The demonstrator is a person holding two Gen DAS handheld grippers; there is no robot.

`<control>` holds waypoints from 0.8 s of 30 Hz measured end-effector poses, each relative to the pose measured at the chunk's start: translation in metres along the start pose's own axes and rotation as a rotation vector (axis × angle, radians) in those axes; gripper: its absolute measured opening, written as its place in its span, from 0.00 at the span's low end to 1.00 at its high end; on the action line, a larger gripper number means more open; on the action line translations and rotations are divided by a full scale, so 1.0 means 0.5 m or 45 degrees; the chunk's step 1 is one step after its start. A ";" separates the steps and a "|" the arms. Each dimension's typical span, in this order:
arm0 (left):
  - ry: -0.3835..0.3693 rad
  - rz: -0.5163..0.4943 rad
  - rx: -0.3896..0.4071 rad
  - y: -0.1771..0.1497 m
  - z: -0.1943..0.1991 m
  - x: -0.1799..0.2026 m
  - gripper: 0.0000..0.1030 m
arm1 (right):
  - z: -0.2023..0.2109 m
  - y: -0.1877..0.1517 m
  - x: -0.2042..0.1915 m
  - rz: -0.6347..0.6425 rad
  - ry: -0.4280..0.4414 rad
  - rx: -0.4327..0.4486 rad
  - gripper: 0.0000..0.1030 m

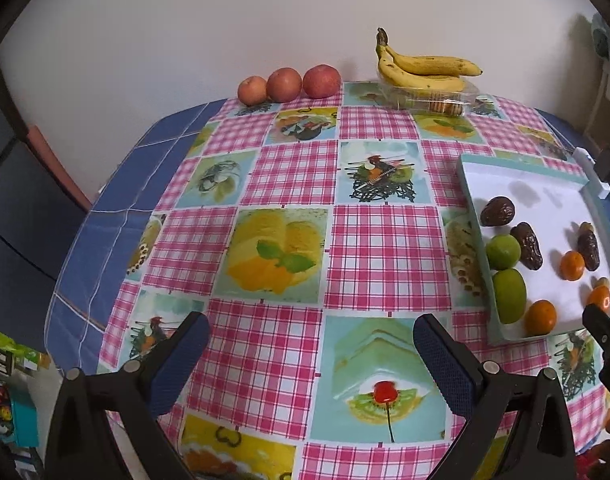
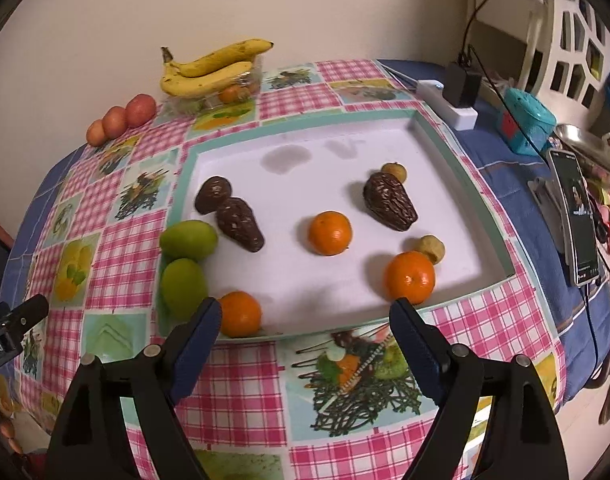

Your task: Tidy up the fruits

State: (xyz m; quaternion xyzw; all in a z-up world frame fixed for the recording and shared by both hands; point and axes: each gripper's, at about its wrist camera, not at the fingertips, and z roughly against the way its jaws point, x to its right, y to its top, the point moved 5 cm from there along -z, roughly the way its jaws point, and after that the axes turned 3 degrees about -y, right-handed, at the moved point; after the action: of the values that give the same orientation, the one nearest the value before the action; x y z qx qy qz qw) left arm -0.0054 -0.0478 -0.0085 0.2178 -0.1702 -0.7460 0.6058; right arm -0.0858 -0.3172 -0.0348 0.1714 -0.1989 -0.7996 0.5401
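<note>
1. Left wrist view: the left gripper [image 1: 311, 344] hangs over bare tablecloth [image 1: 385, 248] with its jaws spread wide and nothing between them. Against the wall stand three apples [image 1: 289, 84] in a row and, beside them, a bunch of two bananas [image 1: 425, 68] lying on a clear plastic box [image 1: 457, 100]. The tray [image 1: 471, 184] sits at the right edge of this view.

2. Right wrist view: the right gripper [image 2: 305, 322] is released, jaws apart and empty, poised at the near rim of the tray [image 2: 305, 124].

3. Right wrist view, tray contents counted: three oranges [image 2: 330, 233], three dark wrinkled avocados [image 2: 389, 202], two green fruits [image 2: 188, 239] touching at the left rim, and two small tan fruits [image 2: 430, 249]. The two left avocados touch; the third lies apart, right of centre.

4. Step in hand, as judged: both tools are free between placements, and the fruit is only partly grouped by kind.

5. Next move, as judged: a wide, gentle closure on one round fruit, probably the near-left orange [image 2: 240, 314] just beside the right gripper's left finger, or a reach to the far apples.
</note>
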 end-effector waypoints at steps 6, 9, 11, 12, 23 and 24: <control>0.070 -0.016 -0.004 -0.005 0.012 -0.005 1.00 | 0.019 0.000 -0.021 0.035 0.007 0.047 0.84; 0.051 -0.024 0.010 -0.005 0.021 -0.002 1.00 | 0.025 -0.001 -0.029 0.044 0.016 0.059 0.84; 0.051 -0.042 0.007 -0.007 0.022 0.003 1.00 | 0.030 -0.002 -0.034 0.052 0.013 0.067 0.84; 0.048 -0.049 0.002 -0.007 0.022 0.005 1.00 | 0.032 -0.003 -0.038 0.056 0.014 0.071 0.84; -0.004 -0.045 -0.089 -0.019 0.004 0.006 1.00 | 0.050 -0.005 -0.074 0.110 0.038 0.112 0.84; -0.006 -0.042 -0.088 -0.019 0.004 0.004 1.00 | 0.050 -0.005 -0.077 0.115 0.038 0.113 0.84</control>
State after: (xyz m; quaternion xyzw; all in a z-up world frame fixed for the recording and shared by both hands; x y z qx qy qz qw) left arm -0.0145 -0.0480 -0.0120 0.1977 -0.1421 -0.7618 0.6004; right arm -0.0862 -0.2774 -0.0121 0.1979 -0.2338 -0.7620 0.5705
